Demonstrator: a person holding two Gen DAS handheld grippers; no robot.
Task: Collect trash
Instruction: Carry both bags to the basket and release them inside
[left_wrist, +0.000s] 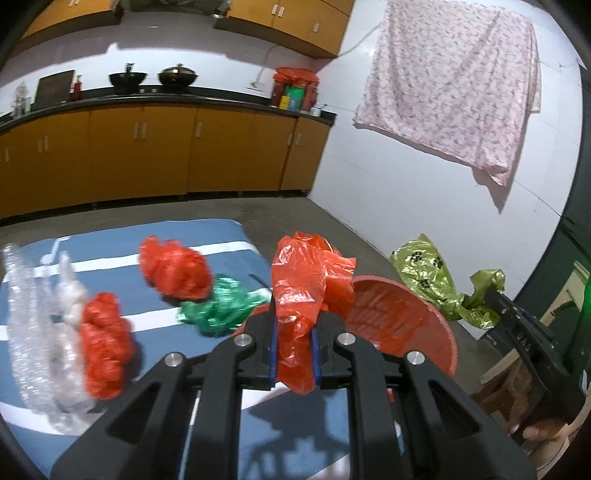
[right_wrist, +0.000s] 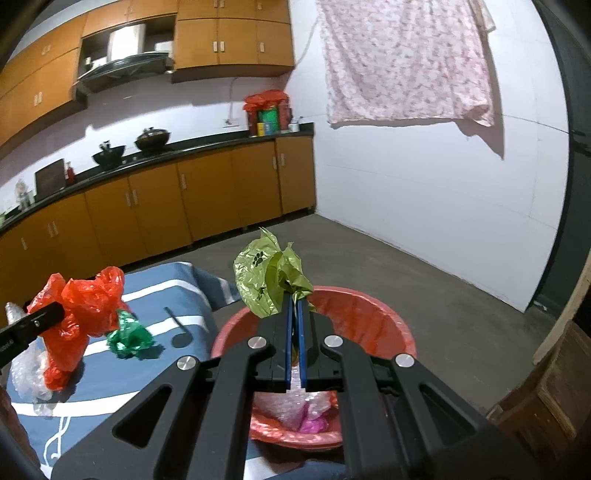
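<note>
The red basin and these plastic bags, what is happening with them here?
A person is collecting trash with a gripper in each hand. The left gripper is shut on an orange-red plastic bag, and the right gripper is shut on a yellow-green bag with paw prints. Both are held near the red basin, which already holds some wrapping. More crumpled bags, red and green, lie on the blue striped cloth.
</note>
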